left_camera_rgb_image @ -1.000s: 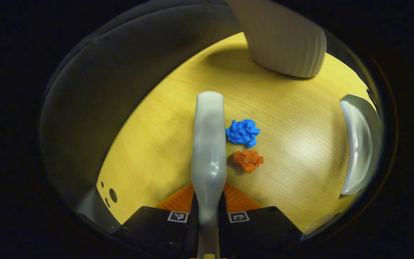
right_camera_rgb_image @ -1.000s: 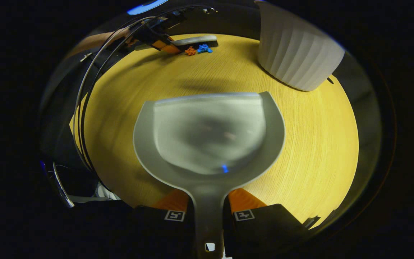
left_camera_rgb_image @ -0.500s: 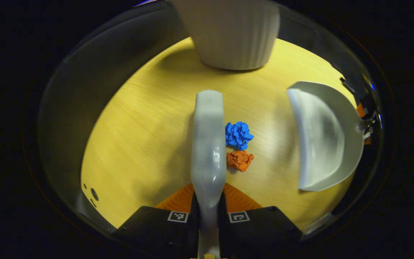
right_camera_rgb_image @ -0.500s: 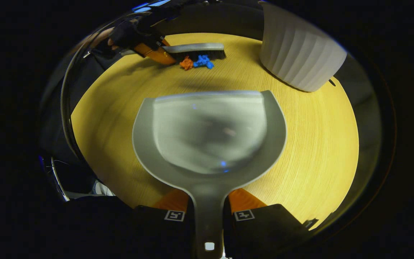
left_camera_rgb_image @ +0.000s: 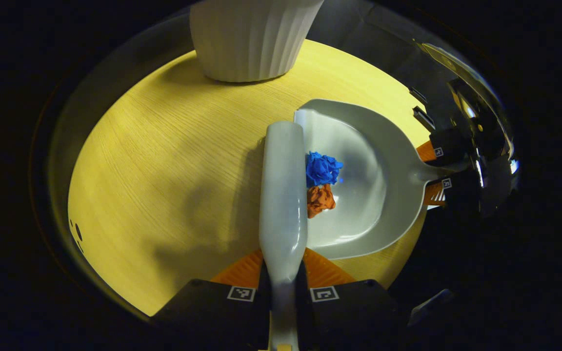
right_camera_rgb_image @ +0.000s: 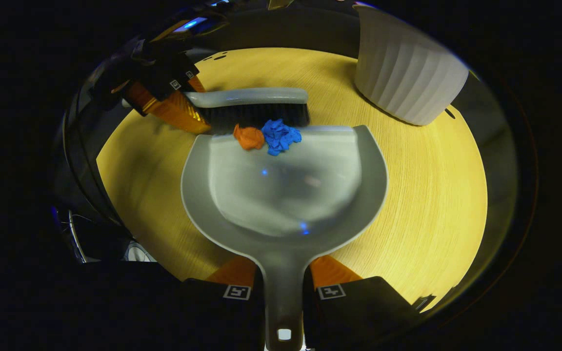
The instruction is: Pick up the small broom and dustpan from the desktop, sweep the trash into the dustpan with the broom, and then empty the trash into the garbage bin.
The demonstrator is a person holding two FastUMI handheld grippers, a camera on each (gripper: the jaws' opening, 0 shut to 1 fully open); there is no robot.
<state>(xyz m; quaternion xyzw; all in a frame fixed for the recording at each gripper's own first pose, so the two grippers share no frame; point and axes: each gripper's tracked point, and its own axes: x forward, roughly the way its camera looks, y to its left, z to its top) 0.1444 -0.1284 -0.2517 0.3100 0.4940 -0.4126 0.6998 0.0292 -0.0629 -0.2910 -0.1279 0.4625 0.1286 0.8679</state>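
The left gripper (left_camera_rgb_image: 283, 280) clamps the broom (left_camera_rgb_image: 283, 185), the right gripper (right_camera_rgb_image: 283, 287) the dustpan (right_camera_rgb_image: 286, 195) handle — ahead of the right fingers, blue trash (right_camera_rgb_image: 281, 136) and orange trash (right_camera_rgb_image: 249, 137) lie on the pan's front lip, against the bristles.

Round yellow wood-grain tabletop (left_camera_rgb_image: 164, 161), dark floor (right_camera_rgb_image: 281, 29) beyond its edge.

Black left gripper (left_camera_rgb_image: 283, 273) body with two square, seemingly coded markers.

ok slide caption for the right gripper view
Broom pushes orange scrap and blue scrap onto dustpan lip.
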